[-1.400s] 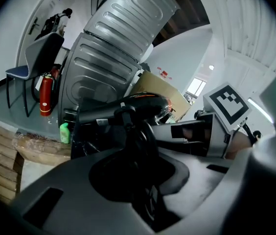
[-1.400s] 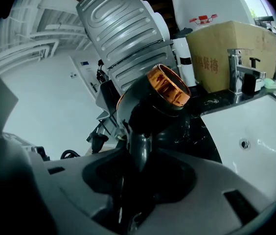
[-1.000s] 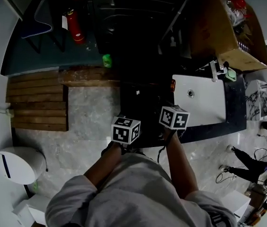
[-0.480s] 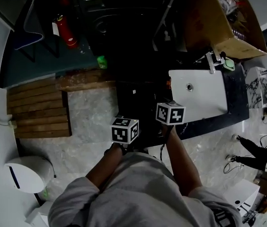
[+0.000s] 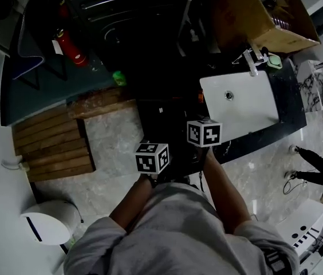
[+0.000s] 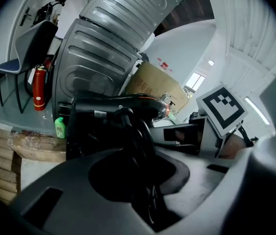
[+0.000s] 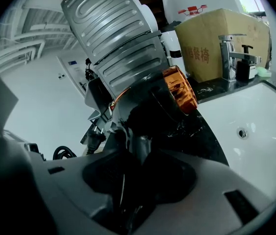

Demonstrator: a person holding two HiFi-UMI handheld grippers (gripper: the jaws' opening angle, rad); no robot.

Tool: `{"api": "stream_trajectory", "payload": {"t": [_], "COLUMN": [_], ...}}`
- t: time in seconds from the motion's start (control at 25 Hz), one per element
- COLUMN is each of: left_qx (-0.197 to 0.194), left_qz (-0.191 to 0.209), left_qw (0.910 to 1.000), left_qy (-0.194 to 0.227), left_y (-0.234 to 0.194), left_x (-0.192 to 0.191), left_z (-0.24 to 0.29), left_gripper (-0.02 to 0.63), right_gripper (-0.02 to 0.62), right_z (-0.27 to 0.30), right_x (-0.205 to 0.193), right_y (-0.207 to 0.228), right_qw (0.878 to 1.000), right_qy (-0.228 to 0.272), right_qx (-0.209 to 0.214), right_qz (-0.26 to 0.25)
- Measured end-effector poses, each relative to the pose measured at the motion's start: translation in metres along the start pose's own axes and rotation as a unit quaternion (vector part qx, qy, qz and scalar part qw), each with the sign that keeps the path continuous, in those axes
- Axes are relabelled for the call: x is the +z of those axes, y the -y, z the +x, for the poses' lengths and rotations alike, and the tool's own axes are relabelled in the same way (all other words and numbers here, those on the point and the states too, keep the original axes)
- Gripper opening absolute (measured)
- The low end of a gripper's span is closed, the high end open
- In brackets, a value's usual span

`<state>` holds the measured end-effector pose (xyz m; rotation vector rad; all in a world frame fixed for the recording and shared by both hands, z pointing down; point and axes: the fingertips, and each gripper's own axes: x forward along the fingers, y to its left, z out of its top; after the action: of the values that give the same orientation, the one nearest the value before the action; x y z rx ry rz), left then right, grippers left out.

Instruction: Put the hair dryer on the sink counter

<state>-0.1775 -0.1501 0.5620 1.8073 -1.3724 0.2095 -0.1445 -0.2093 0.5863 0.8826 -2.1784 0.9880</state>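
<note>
Both your arms are stretched out in front of you, forearms side by side, and both grippers tip downward. Your left gripper (image 6: 139, 153) sits a bit nearer to you and to the left. Your right gripper (image 7: 137, 148) is just beside it, farther out and closer to the sink.

The right jaws stand wide and are clamped on the grey handle of the hair dryer (image 7: 171, 94). The left jaws are almost together, pinching the black cord (image 6: 140, 129) that loops down from the dryer.

As for containers, the white basin (image 5: 250, 113) is set into the dark counter (image 5: 290, 105) to the right of your grippers, with its drain hole (image 5: 228, 95) toward the far left of the bowl. The faucet (image 5: 252, 59) stands at the basin's far edge, with a black pump bottle (image 7: 246, 62) next to it. A big cardboard box (image 5: 247, 16) sits on the far side behind the faucet; I can't make out what's in it.

The dryer itself is dark-bodied with a shiny copper-orange finned ring at one end, and that end faces the basin. In the left gripper view it lies roughly level. It's at the counter's left end, just left of the basin, but I can't tell whether it's actually resting on the stone.
</note>
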Motion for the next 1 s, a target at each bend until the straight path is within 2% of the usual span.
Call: {"api": "stream_trajectory", "payload": {"t": [0.76, 1.0], "left_qx": [-0.03, -0.028], "left_qz": [0.005, 0.009], "left_qw": [0.9991, 0.9992], "left_qy": [-0.028, -0.028], "left_y": [-0.002, -0.002], "left_x": [0.0, -0.001], "left_z": [0.009, 0.009], "left_gripper": [0.075, 0.075], "right_gripper": [0.184, 0.186], "right_z": [0.007, 0.009], "right_x": [-0.006, -0.013], "right_y": [0.01, 0.014], "right_qw": [0.999, 0.999], "right_qy": [0.0, -0.005], "right_qx": [-0.032, -0.037], "right_qz": [0.028, 0.035]}}
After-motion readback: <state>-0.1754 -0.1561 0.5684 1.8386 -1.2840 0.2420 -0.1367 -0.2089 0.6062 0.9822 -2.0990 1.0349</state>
